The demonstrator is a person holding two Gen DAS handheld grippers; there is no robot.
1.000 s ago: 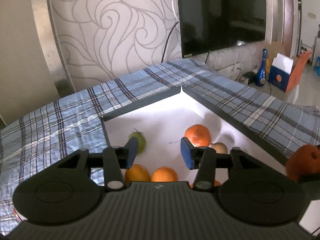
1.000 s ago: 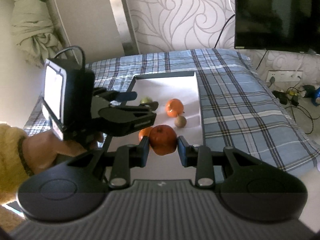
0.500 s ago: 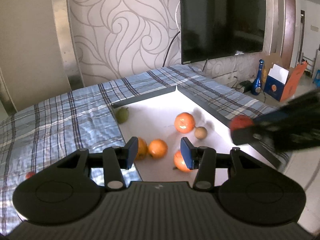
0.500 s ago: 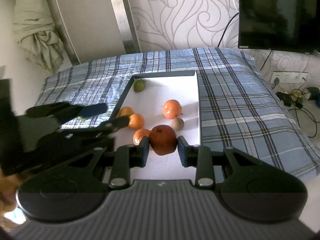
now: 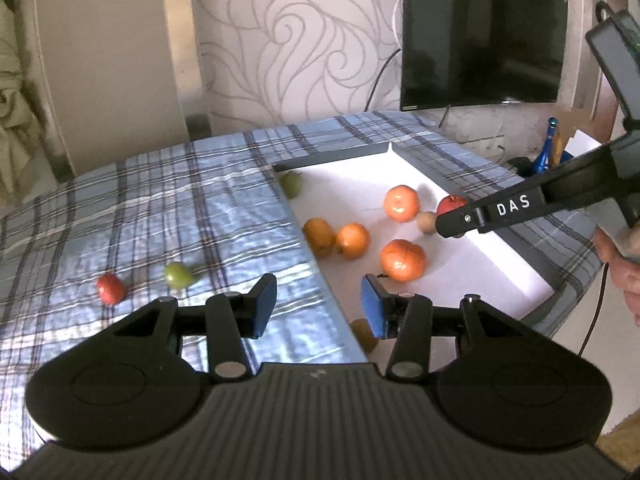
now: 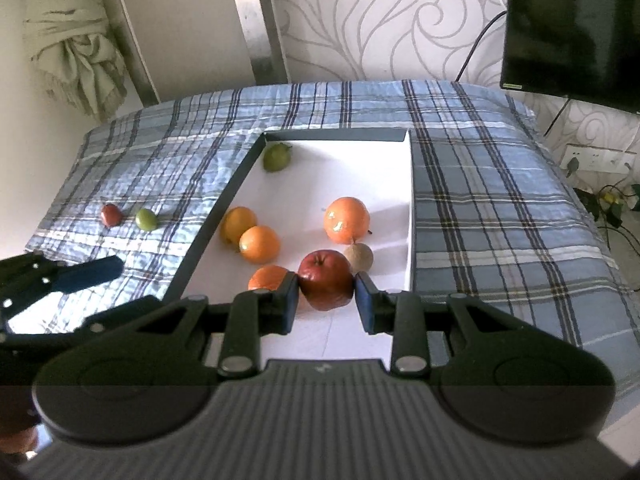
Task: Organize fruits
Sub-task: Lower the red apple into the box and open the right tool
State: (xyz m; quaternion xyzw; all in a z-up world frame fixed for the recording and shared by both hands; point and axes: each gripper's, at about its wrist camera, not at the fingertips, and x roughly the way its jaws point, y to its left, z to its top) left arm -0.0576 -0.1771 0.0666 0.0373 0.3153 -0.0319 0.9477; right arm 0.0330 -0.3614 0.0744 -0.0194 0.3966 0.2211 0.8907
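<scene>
The right gripper [image 6: 326, 296] pinches a red apple [image 6: 326, 280] between its blue pads, holding it over the near end of a white tray [image 6: 360, 168] with a dark rim. The tray lies on a table covered with a blue plaid cloth [image 6: 480, 200].

Inside the tray a green pear [image 6: 276, 157] sits in the far left corner, close against the rim. Two oranges lie side by side by the left wall, one yellowish [image 6: 238, 224] and one deeper orange [image 6: 259, 244], touching each other. A larger orange [image 6: 346, 220] rests toward the right side, with a small brown fruit [image 6: 359, 258] just in front of it and just beside the held apple. Another orange [image 6: 269, 278] shows partly behind the right gripper's left finger.

The left gripper [image 5: 318, 306] hangs over the cloth at the tray's left edge, its jaws spread with nothing between them. On the cloth to the left of the tray lie a small red fruit [image 5: 111, 289] and a small green fruit [image 5: 178, 275], near each other but apart. In the left wrist view the right gripper reaches in from the right, with the apple at its tip, and part of a hand [image 5: 624, 264] shows behind it. A dark television [image 5: 480, 32] hangs on the patterned wall
</scene>
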